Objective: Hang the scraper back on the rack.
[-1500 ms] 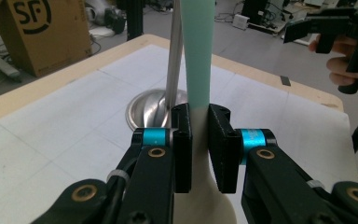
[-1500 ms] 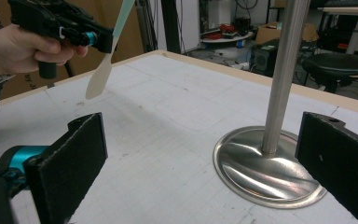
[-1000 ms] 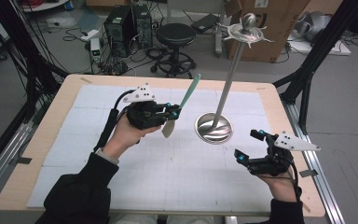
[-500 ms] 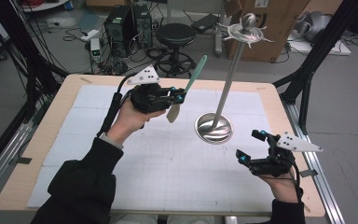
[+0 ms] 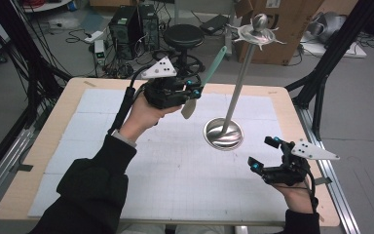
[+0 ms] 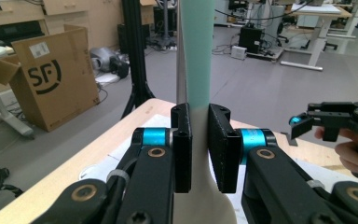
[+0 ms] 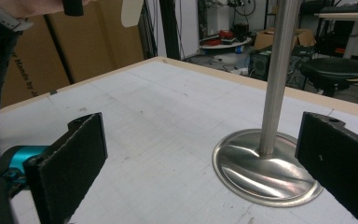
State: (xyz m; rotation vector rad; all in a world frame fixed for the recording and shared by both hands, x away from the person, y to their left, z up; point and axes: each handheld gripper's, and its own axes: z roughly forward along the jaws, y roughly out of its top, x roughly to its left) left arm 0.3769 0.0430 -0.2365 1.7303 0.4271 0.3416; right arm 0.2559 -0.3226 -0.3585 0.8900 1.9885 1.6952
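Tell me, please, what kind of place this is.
Most likely a lab or workshop set up for recording: a work table framed by black rig poles, computer towers with loose cables on the floor, and cardboard boxes.

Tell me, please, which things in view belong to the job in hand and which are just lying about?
In the job:
- left gripper, shut on the spatula
- metal stand with hooks on top, likely where the spatula goes
- right gripper, open, beside the stand's base

Just lying about:
- cardboard box on the floor
- black stool
- computer towers
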